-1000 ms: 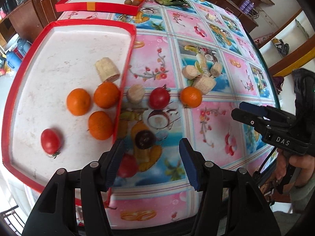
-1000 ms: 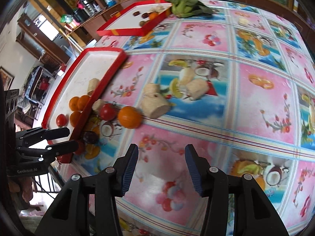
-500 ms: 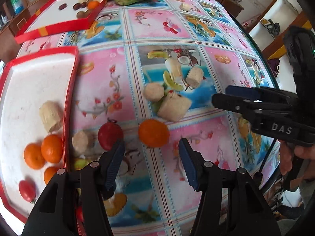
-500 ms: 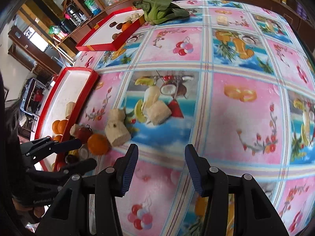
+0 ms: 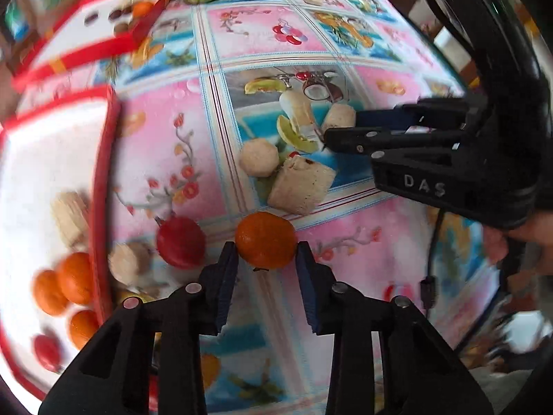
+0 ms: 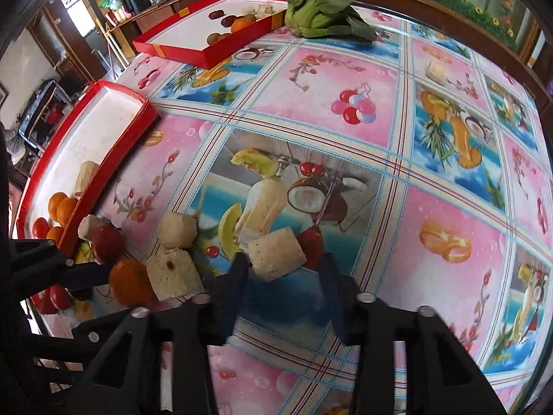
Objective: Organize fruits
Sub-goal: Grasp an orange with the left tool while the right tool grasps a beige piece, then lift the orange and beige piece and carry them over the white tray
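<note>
In the left wrist view my left gripper (image 5: 265,259) is open with an orange (image 5: 265,239) on the table between its fingertips. A red tomato (image 5: 180,242) lies just left of it. My right gripper (image 6: 285,269) is open around a pale cut chunk (image 6: 276,254); it also shows from the side in the left wrist view (image 5: 340,128). More pale chunks (image 5: 300,186) (image 5: 259,156) lie between the two grippers. The near red tray (image 5: 103,180) holds oranges (image 5: 74,276), a tomato and a pale chunk.
A second red tray (image 6: 207,39) with dark fruits and an orange stands at the back, beside a green leafy vegetable (image 6: 318,3). A pale chunk (image 5: 126,266) lies against the near tray's wall. The table carries a fruit-print cloth.
Both grippers have moved forward. The left one now has the orange between its fingertips; the right one has closed in on the pale chunk. The left view is blurred by motion.
</note>
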Demonstrator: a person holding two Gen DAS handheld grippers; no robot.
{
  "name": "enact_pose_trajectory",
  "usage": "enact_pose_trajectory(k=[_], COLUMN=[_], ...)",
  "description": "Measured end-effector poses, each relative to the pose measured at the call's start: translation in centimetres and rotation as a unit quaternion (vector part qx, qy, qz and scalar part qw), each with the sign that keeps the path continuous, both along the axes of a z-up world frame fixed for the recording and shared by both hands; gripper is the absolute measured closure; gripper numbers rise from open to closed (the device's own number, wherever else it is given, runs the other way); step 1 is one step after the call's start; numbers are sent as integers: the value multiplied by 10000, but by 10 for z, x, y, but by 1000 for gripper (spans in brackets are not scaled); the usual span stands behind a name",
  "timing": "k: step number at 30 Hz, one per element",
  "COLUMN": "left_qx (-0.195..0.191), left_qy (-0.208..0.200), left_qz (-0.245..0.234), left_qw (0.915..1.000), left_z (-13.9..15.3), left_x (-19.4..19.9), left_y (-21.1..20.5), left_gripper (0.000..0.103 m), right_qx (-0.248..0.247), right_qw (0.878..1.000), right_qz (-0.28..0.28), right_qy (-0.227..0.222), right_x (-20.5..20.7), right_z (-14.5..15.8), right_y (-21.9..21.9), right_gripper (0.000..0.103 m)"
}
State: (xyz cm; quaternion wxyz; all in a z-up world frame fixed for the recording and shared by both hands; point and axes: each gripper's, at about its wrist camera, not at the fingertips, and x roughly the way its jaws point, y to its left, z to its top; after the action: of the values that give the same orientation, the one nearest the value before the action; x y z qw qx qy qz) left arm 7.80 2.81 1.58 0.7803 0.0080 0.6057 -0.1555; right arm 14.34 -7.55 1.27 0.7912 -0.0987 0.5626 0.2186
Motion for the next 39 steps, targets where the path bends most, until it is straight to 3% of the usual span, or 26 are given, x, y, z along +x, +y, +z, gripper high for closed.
enact_pose_trajectory(k=[5,21,39], left_qx=[-347,-164,-345], left_qy=[181,-20,-110], left_qz=[223,-56,85], left_qw=[9990,9998,9993], left_z=[-1,18,30], left_x=[-13,-41,-53], left_y=[12,3,28], left_gripper=[72,72,72], right_qx=[51,289,485], right_qw=[10000,9993,9986], right_qz=[21,-206,-193], right_qy=[52,66,13], right_x=[-12,-54,-74], right_z=[0,11,30], right_y=[-1,-10,5], right_gripper=[73,73,73])
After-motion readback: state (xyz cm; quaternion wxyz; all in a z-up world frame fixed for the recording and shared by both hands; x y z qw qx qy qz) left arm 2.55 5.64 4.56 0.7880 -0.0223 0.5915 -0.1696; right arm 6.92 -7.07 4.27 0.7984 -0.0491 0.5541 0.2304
